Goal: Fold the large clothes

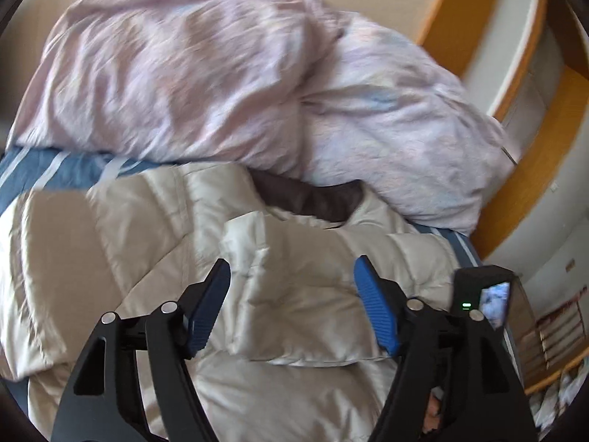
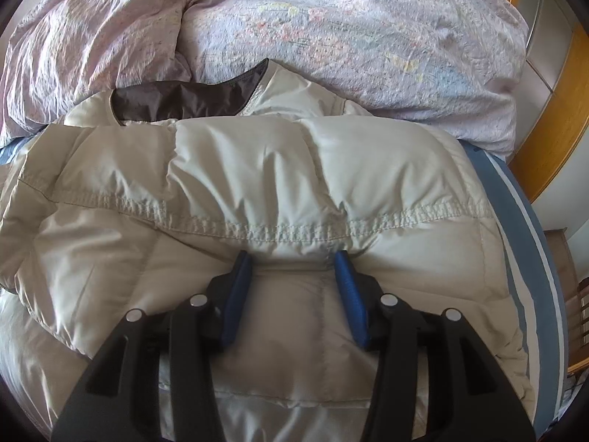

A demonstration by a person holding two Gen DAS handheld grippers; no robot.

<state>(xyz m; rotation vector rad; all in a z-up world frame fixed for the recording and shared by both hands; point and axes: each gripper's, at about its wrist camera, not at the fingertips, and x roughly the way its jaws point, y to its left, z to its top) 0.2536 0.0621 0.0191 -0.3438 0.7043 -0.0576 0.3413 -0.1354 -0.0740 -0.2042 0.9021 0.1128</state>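
1. Your left gripper (image 1: 292,276) hangs above a cream padded jacket (image 1: 154,228), its blue pads spread wide with only air between them; nothing is pinched.
2. Your right gripper (image 2: 292,261) points down at the same jacket (image 2: 257,169). Its blue pads are partly apart, their tips pushed into a puffed fold just below a stitched seam. You cannot tell for sure whether they squeeze the fabric or only rest against it.
3. The jacket lies spread on a bed, over a blue sheet with pale stripes (image 1: 55,171). Its dark brown lining (image 2: 176,101) shows at the collar, on the far side from you.
4. One sleeve or flap (image 1: 294,258) is folded across the jacket's body, directly under the left gripper.
5. Beyond the jacket, touching its collar edge, sits a crumpled pink floral duvet (image 2: 331,37).
6. A wooden bed frame (image 1: 515,169) curves along the right side of the left wrist view.
7. The left wrist view is blurred.
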